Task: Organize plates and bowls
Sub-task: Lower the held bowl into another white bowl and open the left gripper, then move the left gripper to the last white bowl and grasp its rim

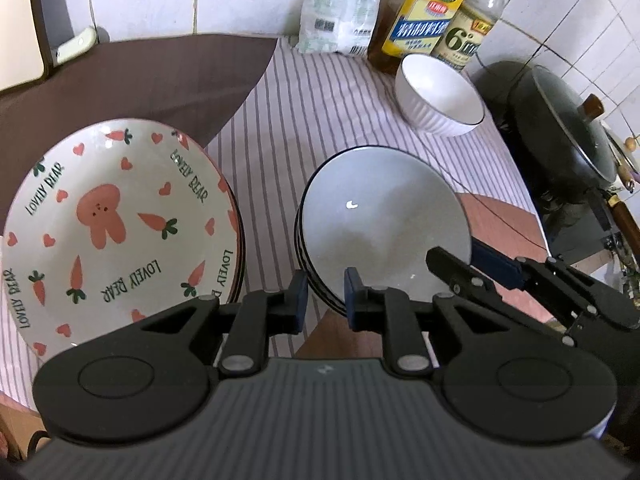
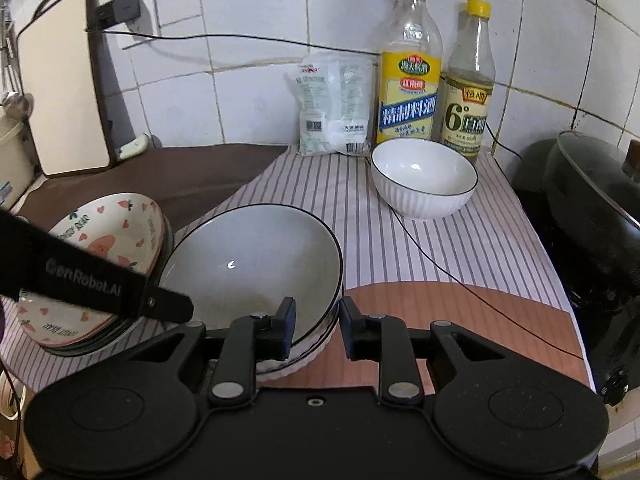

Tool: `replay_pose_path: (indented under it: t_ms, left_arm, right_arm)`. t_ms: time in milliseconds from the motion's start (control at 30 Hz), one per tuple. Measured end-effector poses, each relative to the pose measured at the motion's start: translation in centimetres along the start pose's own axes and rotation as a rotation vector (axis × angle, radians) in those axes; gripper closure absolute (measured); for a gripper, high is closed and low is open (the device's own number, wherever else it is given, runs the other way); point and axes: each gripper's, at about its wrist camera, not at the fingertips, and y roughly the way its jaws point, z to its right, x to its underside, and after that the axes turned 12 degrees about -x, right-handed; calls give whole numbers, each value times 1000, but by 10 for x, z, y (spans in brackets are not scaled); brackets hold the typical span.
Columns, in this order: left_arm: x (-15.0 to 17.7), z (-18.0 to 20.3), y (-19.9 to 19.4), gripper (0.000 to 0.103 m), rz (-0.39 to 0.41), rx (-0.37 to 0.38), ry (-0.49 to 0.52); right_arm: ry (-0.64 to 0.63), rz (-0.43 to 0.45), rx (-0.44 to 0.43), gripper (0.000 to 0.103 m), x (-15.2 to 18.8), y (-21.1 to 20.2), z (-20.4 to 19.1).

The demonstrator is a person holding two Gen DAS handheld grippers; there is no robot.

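Your carrot-and-bunny plates (image 1: pixel 120 224) sit stacked on the striped counter (image 1: pixel 320 112), just left of the stack of grey bowls (image 2: pixel 256 264); a lone white ribbed bowl (image 2: pixel 424 178) stands empty behind. Your right tongs (image 2: pixel 317 330) straddle the grey rim, apart; your left tongs (image 1: pixel 325 300) gape at its near edge.

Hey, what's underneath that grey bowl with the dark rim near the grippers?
The grey bowl tops a stack of bowls; only their dark-edged rims show. Their insides are covered.
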Motion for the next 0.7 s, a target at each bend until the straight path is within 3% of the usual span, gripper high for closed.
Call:
replay_pose_path:
  t_ms: [400, 700]
  left_arm:
    - [5, -5, -55, 85, 81, -6, 57]
    - [-14, -3, -93, 83, 222, 33, 136]
  right_arm:
    - [-143, 87, -15, 62, 1, -56, -23]
    - [-219, 158, 36, 56, -4, -79, -15]
